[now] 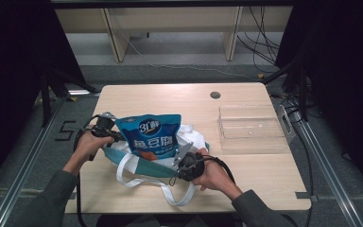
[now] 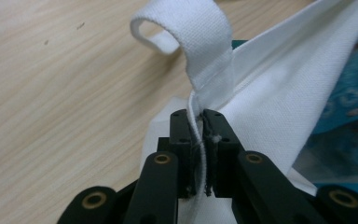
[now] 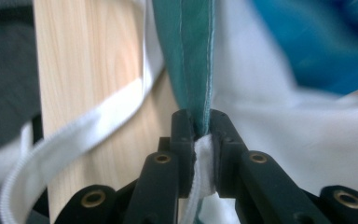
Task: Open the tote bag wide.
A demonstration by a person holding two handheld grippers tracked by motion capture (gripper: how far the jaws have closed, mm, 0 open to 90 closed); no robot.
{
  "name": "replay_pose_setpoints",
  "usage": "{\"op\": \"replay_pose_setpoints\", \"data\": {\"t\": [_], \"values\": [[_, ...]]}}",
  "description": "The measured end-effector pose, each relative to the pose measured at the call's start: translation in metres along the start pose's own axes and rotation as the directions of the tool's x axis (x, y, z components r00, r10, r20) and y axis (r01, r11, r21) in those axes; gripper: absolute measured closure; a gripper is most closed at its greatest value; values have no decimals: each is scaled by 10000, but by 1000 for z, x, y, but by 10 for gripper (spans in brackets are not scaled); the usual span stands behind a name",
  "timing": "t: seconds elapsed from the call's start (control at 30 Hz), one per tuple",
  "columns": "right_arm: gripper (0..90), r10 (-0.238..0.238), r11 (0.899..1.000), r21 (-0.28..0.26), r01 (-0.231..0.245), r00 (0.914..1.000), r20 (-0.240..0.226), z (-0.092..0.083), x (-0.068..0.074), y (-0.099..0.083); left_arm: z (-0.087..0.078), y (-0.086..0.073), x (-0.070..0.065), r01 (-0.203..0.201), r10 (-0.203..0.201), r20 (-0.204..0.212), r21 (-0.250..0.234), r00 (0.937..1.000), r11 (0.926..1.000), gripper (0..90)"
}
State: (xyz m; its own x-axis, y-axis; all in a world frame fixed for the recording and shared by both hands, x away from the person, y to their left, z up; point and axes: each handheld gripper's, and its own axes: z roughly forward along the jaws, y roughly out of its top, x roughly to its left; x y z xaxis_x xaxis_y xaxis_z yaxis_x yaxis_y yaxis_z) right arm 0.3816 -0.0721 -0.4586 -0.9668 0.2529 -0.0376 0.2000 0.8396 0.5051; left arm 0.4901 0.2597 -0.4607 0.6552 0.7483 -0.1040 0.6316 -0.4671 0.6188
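Two grippers hold opposite sides of one tote bag (image 1: pixel 157 163) lying on the worktop (image 1: pixel 260 175), near its front edge and left of centre.

Left side: left hand (image 1: pixel 87 144) carries the left gripper (image 1: pixel 118 137) at the bag's left edge. In the left gripper view the jaws are closed narrow on the white fabric edge of the bag (image 2: pixel 270 98), pinching it just below where a white webbing handle loop (image 2: pixel 191 32) is stitched on. Bare wood lies to the left of the jaws; blue printed packaging shows at the right edge.

Centre: a blue snack pouch (image 1: pixel 152 135) with white characters stands tilted in the bag's mouth, its top leaning away from the person. The bag is white with a teal rim; its white handles (image 1: pixel 139 182) trail toward the front edge of the worktop.

Right of centre: right hand (image 1: pixel 212 175) carries the right gripper (image 1: pixel 182 153) at the bag's near right rim. In the right gripper view the jaws are closed on the teal rim (image 3: pixel 193 60) with white fabric bunched between them; a white strap (image 3: pixel 84 135) curves off to the left over the wood.

Far right: a clear plastic tray (image 1: pixel 251 127) sits on the worktop, well apart from the bag. A small round grommet (image 1: pixel 215 95) is set into the worktop behind it.
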Motion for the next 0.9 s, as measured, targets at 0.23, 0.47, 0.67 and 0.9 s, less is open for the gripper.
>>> {"op": "replay_pose_setpoints", "data": {"t": [0.23, 0.47, 0.67, 0.9], "values": [[819, -156, 9977, 658, 165, 9998, -150, 26, 2, -5, 26, -2, -3, -57, 84, -734, 370, 9973, 9993, 829], [571, 724, 9973, -99, -724, 9974, -38, 8, 1, -1, -15, 1, -12, 364, -410, -527, -855, 9978, 9957, 465], [542, 1508, 9587, -2562, -1234, 9844, 901, -52, -16, -3, -76, -4, -32, 71, -144, -316, -2194, 9994, 9756, 433], [555, 2411, 9497, -2566, -1795, 9421, 2332, -58, -46, -11, -78, -33, -61, -645, 765, 586, -1842, 9953, 9808, 415]]}}
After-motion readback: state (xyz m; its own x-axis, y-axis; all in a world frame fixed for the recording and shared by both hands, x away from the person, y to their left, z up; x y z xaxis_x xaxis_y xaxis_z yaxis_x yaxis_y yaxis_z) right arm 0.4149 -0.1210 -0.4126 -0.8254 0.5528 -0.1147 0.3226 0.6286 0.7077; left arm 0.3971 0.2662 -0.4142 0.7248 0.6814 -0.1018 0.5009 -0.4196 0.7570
